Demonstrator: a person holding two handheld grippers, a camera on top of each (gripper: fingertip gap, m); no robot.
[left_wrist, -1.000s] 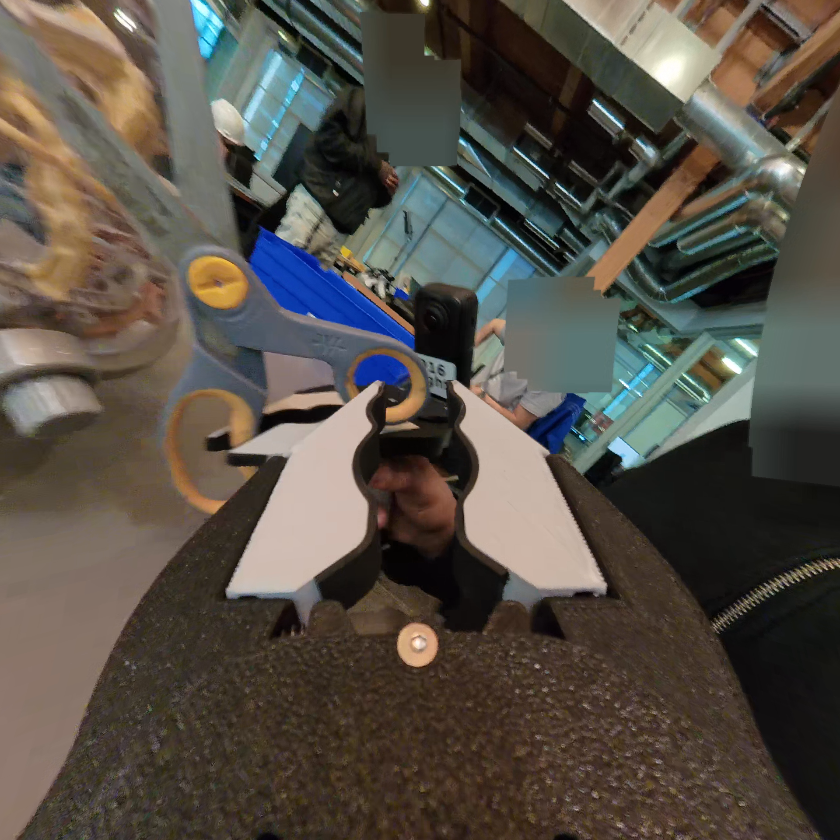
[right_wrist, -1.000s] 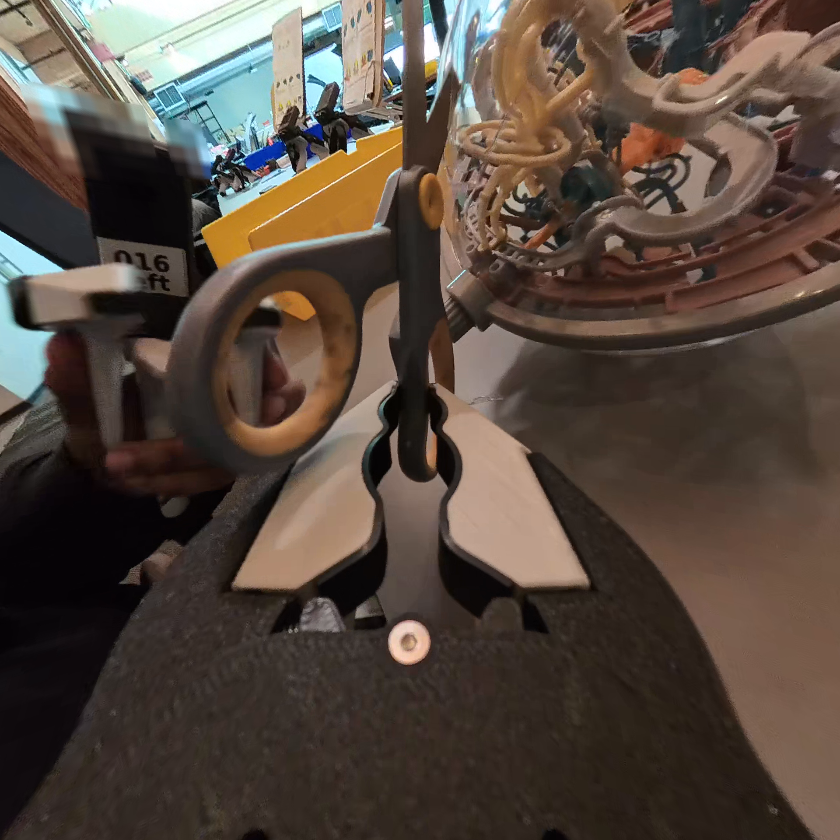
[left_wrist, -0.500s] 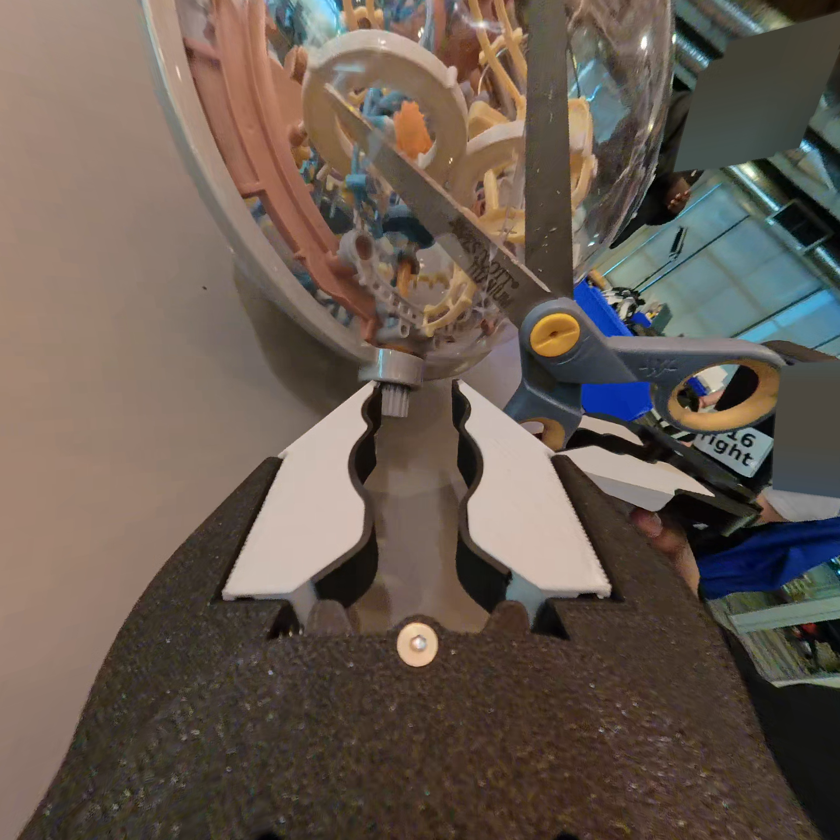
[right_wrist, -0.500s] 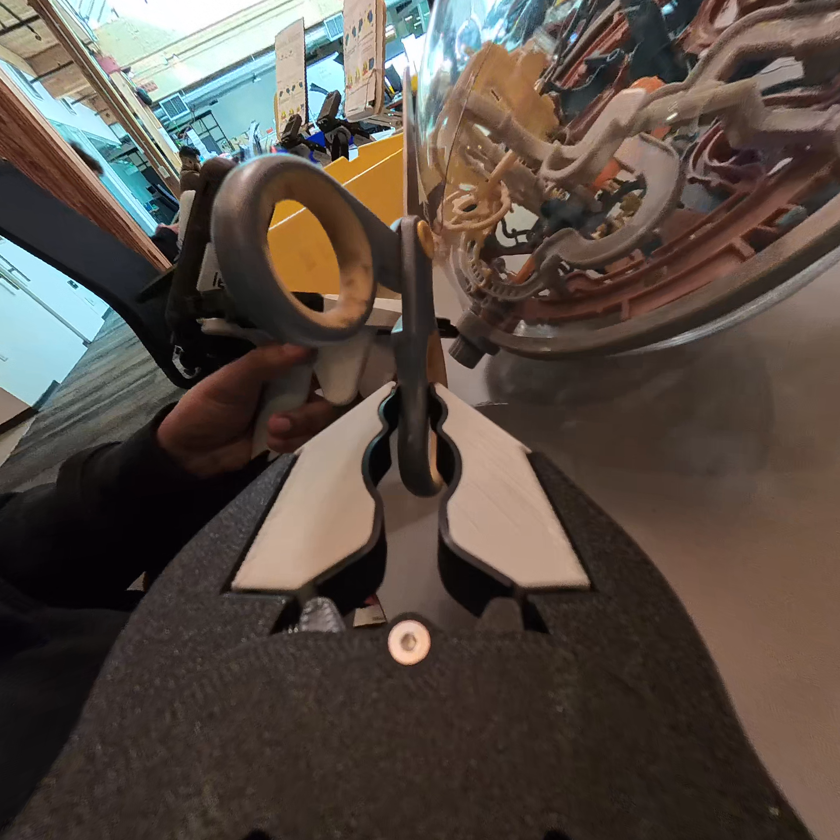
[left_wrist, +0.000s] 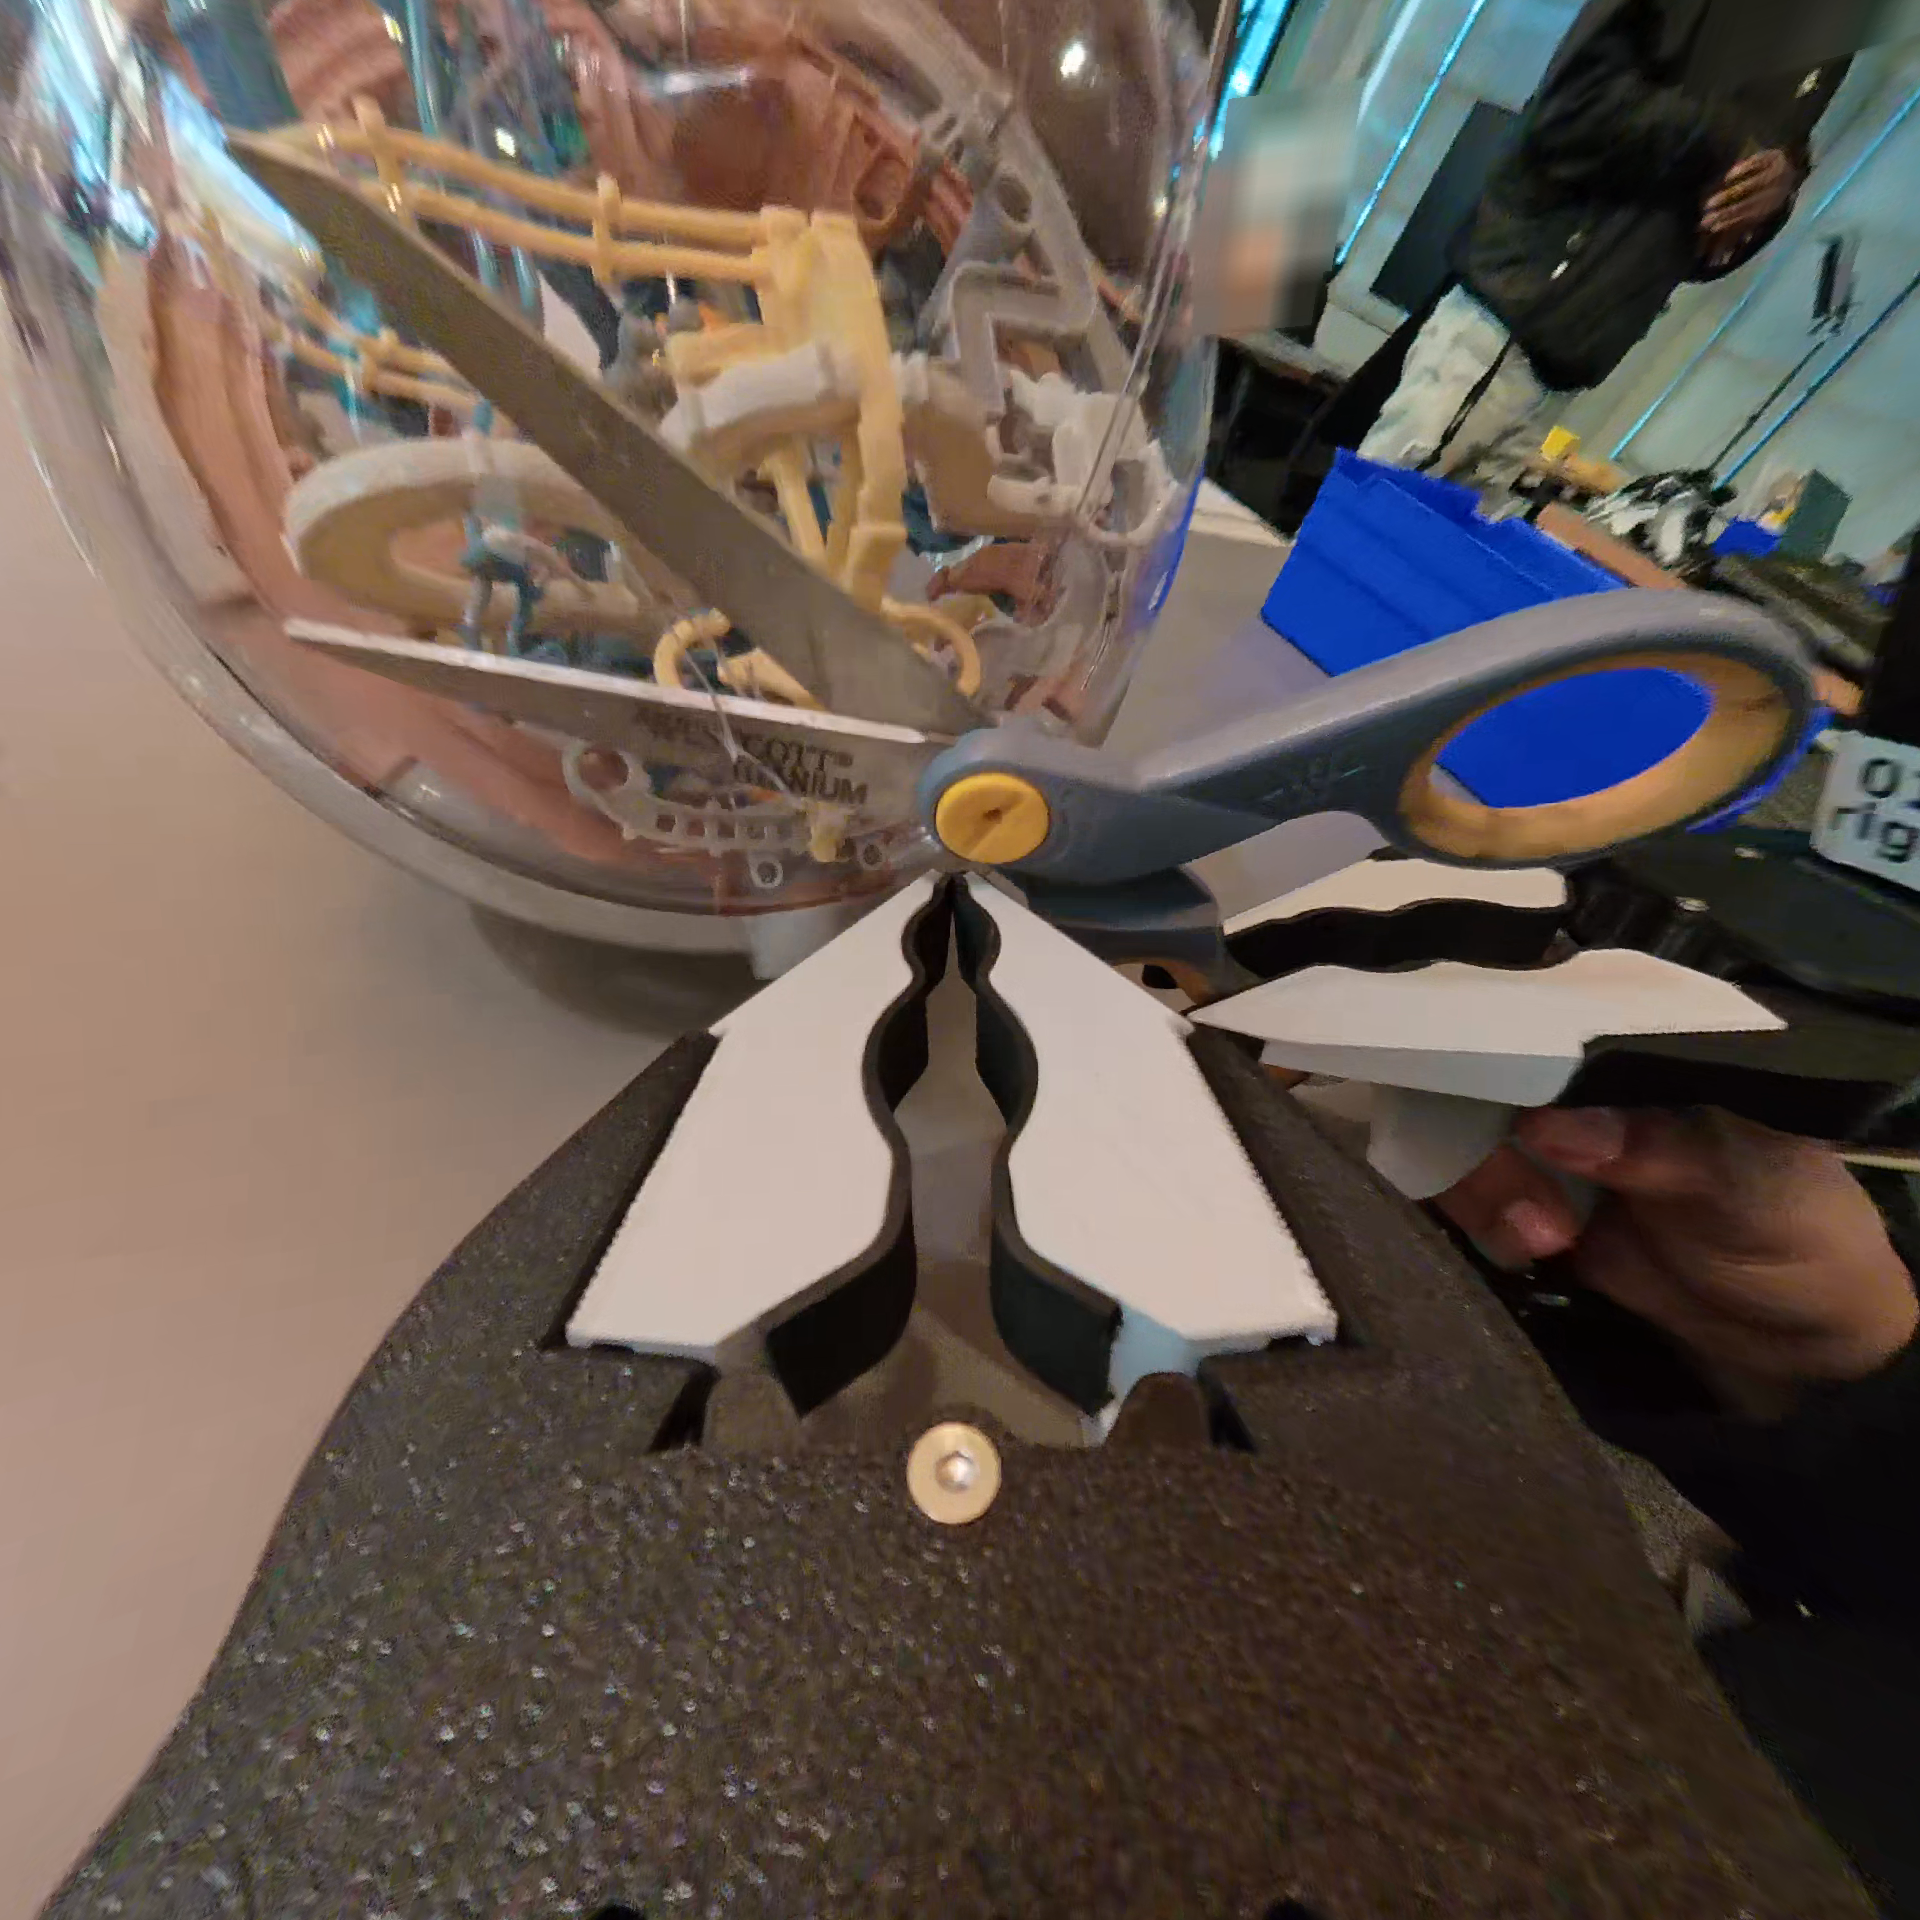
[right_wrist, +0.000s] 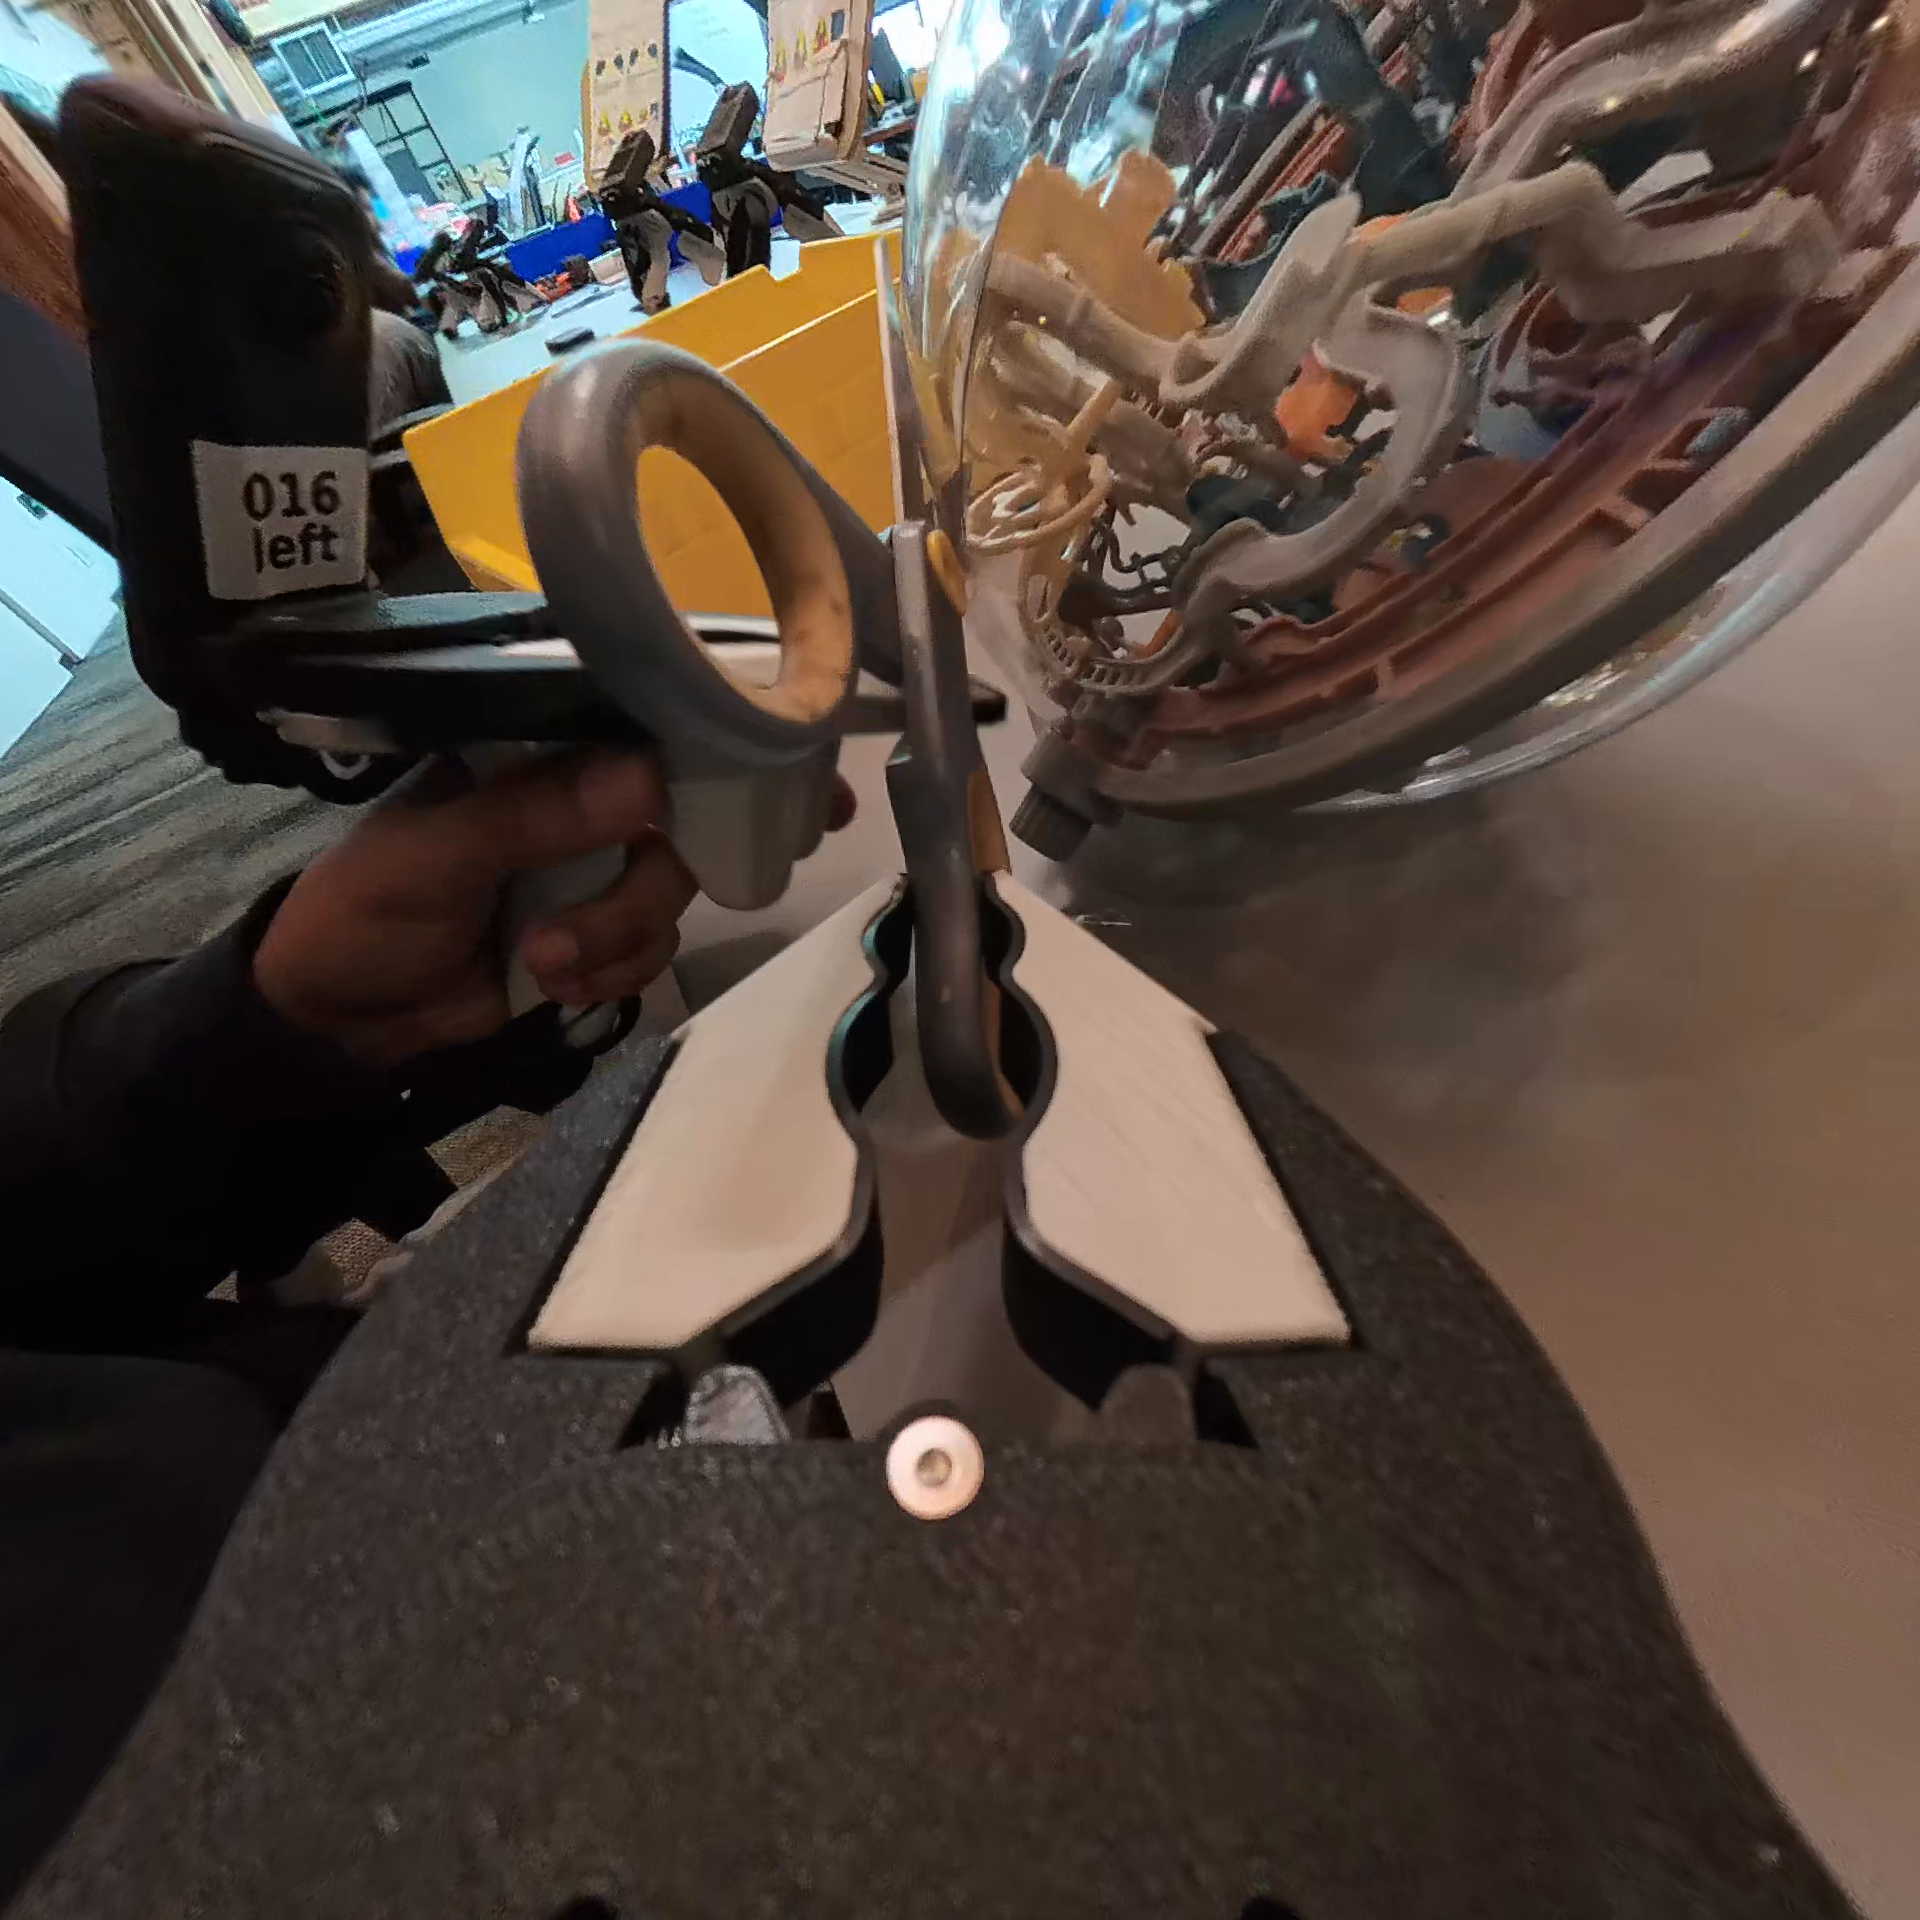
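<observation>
Grey scissors with a yellow pivot (left_wrist: 987, 816) hang open in front of a clear sphere (left_wrist: 623, 312) that holds a plastic maze. My right gripper (right_wrist: 951, 904) is shut on the lower handle loop of the scissors (right_wrist: 940, 831); the upper loop is free. It also shows in the left wrist view (left_wrist: 1210, 971), coming in from the right. My left gripper (left_wrist: 951, 904) has its jaws almost together, with nothing seen between them. Its tips are just under the scissors' pivot; I cannot tell if they touch. It also shows in the right wrist view (right_wrist: 982, 709), reaching in from the left.
The sphere (right_wrist: 1455, 416) rests on a grey table (left_wrist: 156, 1039). A blue bin (left_wrist: 1403, 561) and a standing person (left_wrist: 1610, 156) are behind it. A yellow bin (right_wrist: 790, 343) stands at the far side. A hand (right_wrist: 416, 935) holds the left gripper. One gripper's finger ends stand about 5 centimeters off the other's.
My left gripper has swung from facing the room to facing the sphere, moved in under the scissors' pivot, and its jaws have closed. The right gripper keeps its hold on the scissors.
</observation>
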